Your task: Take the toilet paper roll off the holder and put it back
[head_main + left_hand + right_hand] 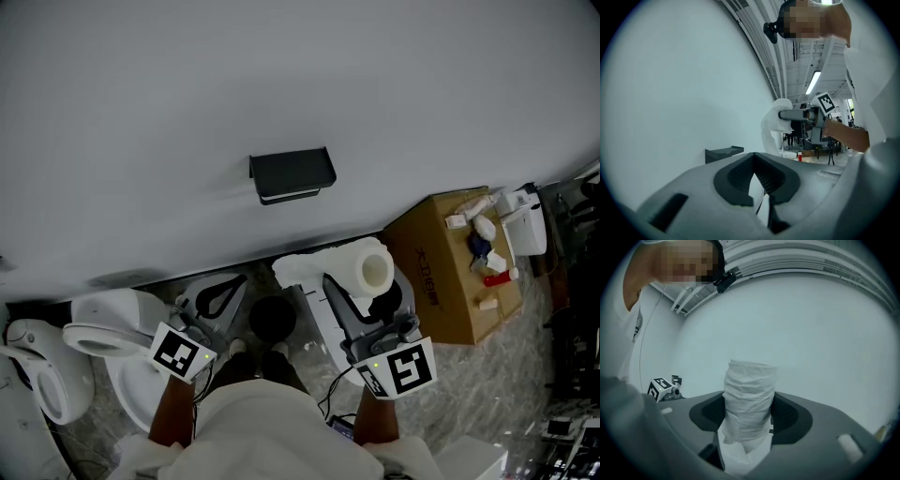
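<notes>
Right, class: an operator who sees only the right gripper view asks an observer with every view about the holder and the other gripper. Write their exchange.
Operator: Where's the holder?
Observer: Head view: the black holder is on the wall, above and left of the toilet paper roll, with nothing on it.
Operator: And the left gripper?
Observer: The left gripper has its fingers shut, nothing between them.
</notes>
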